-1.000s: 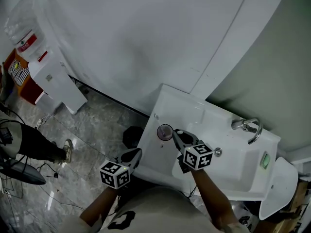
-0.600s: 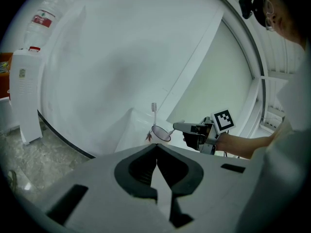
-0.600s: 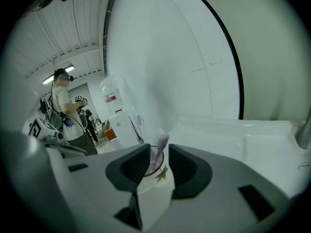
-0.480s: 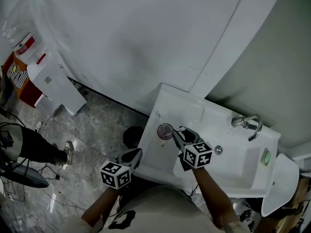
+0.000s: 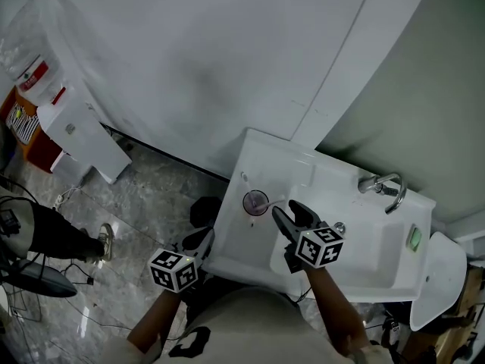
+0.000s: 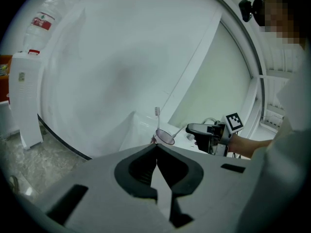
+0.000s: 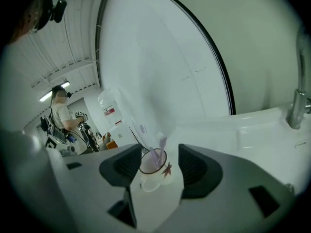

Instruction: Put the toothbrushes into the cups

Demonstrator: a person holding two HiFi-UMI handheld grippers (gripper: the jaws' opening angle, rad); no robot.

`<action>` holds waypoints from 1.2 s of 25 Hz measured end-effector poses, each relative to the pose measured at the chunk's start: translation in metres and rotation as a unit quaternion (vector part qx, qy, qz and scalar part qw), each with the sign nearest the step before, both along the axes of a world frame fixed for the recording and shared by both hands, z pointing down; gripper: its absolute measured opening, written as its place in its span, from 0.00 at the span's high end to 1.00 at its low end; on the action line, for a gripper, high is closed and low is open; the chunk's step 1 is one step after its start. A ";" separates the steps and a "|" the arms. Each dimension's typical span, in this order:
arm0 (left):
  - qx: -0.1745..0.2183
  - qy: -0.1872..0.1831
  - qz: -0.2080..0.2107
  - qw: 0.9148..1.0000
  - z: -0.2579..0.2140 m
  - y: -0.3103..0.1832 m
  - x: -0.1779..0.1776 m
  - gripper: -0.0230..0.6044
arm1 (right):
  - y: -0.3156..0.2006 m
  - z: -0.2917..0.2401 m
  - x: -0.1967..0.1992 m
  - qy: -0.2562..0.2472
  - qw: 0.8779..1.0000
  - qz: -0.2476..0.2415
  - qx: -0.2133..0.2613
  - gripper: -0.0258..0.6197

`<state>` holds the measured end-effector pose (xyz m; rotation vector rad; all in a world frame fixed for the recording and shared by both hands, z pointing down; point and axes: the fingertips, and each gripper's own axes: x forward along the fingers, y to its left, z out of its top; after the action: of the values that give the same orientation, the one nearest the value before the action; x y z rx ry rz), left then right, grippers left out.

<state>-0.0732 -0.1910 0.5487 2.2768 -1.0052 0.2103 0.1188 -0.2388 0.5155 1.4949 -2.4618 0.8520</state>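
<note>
On the left ledge of the white washbasin [image 5: 250, 154], about halfway along: one pale cup [image 5: 255, 202] with a dark rim, upright, small reddish mark on its side. Inside it, two toothbrushes [image 6: 157, 116] (one standing almost straight up with bristles at the top, the other leaning over the rim towards the bowl). Seen through the right gripper view as lilac-tinted handles rising above the rim.

Right gripper [image 5: 292, 212] over the near-left edge of the bowl, pointed at the cup and just short of it, not touching. Jaws spread wide, just been opening; nothing gripped, pads bare, cup framed in the gap but beyond the tips.

Left gripper [image 5: 198, 240] off the front-left corner of the basin, above the grey marbled floor [image 5: 144, 196], well apart from the cup. Jaws closed tip to tip, nothing between them.

Further back: chrome tap [image 5: 383, 186] at the far right of the basin, curved white wall [image 5: 227, 51] behind, water dispenser [image 5: 76, 127] with an upturned bottle at the left
</note>
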 end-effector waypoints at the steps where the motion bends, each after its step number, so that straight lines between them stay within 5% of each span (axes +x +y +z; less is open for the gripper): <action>1: 0.005 -0.010 0.001 1.000 0.000 -0.003 -0.007 0.93 | 0.006 -0.002 0.001 -0.011 1.000 0.004 -0.003 0.60; 5: 0.021 -0.033 -0.003 0.999 -0.003 -0.021 -0.037 0.93 | 0.027 -0.010 -0.003 -0.104 0.994 0.021 -0.031 0.69; 9: 0.021 -0.024 0.014 0.999 -0.009 -0.022 -0.053 0.93 | 0.050 -0.015 -0.026 -0.193 0.979 0.010 -0.061 0.92; 22: 0.041 0.027 0.113 0.992 -0.025 -0.008 -0.012 0.93 | 0.088 -0.017 -0.109 -0.157 0.982 -0.069 -0.083 0.94; 30: 0.037 0.001 0.170 0.985 -0.016 0.009 -0.018 0.93 | 0.103 -0.011 -0.126 -0.144 0.983 -0.067 -0.093 0.94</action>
<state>-0.0916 -0.1822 0.5331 2.5057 -0.6267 0.3177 -0.0071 -0.1355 0.5043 1.2006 -2.5543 1.3097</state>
